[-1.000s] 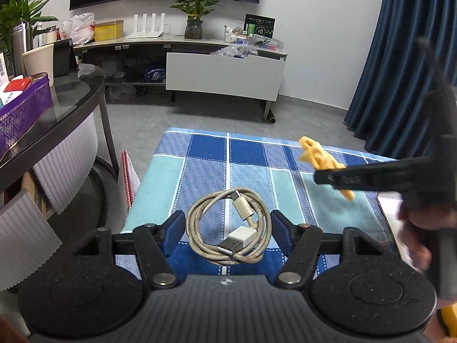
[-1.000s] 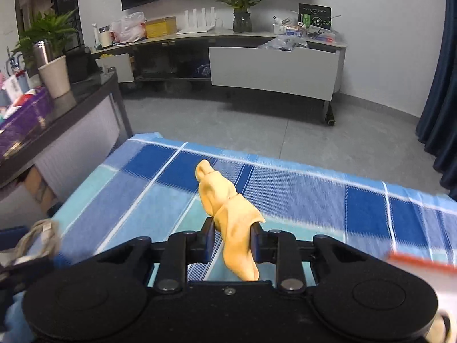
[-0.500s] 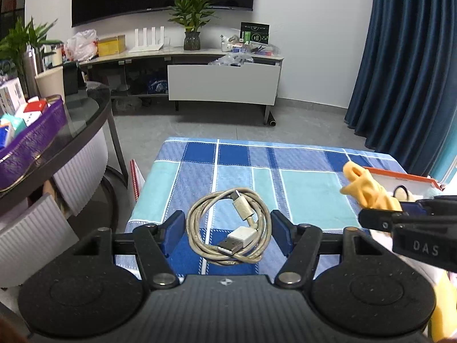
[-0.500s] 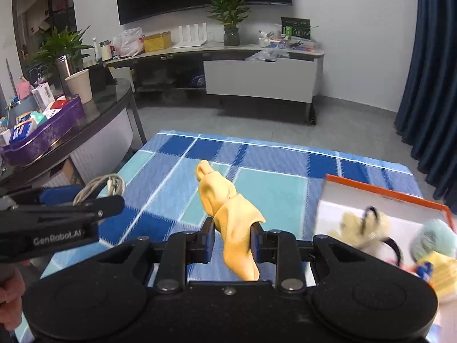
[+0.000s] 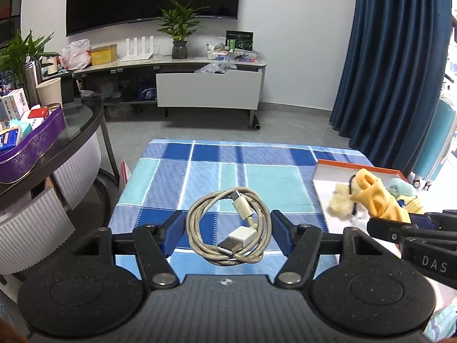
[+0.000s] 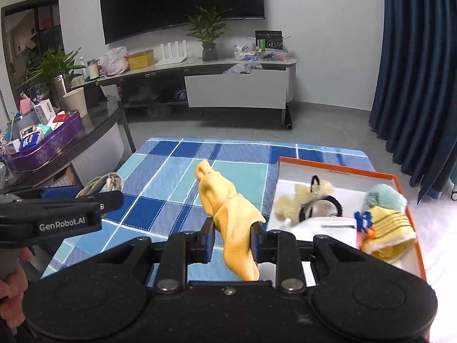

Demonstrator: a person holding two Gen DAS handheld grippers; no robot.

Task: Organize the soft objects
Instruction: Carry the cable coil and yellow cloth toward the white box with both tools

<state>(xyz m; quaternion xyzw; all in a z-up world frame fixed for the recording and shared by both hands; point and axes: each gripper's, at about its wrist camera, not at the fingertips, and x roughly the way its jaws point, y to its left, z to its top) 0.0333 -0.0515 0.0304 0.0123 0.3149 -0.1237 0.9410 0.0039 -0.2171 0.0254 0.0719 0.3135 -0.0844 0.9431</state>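
My left gripper (image 5: 227, 228) is shut on a coiled beige USB cable (image 5: 242, 233) and holds it above the blue checked tablecloth (image 5: 268, 180). My right gripper (image 6: 232, 237) is shut on a limp yellow cloth piece (image 6: 228, 214) that sticks up between its blue pads. In the left wrist view that yellow cloth (image 5: 374, 194) hangs over the white box with the orange rim (image 5: 357, 166). In the right wrist view the box (image 6: 337, 170) lies just right of the cloth. The left gripper (image 6: 97, 190) with the cable (image 6: 107, 181) shows at the left there.
The box holds a fluffy cream hair tie (image 6: 302, 197), a teal pompom (image 6: 384, 197) and a yellow knitted piece (image 6: 385, 234). A glass side table (image 5: 82, 114) with a purple tray (image 5: 37, 145) stands left. Blue curtains (image 5: 394, 71) hang right. A hand (image 6: 11, 285) grips the left handle.
Both grippers have moved to the right and risen, each keeping its load. The orange-rimmed box has come into both views, and the yellow cloth now hangs near it.
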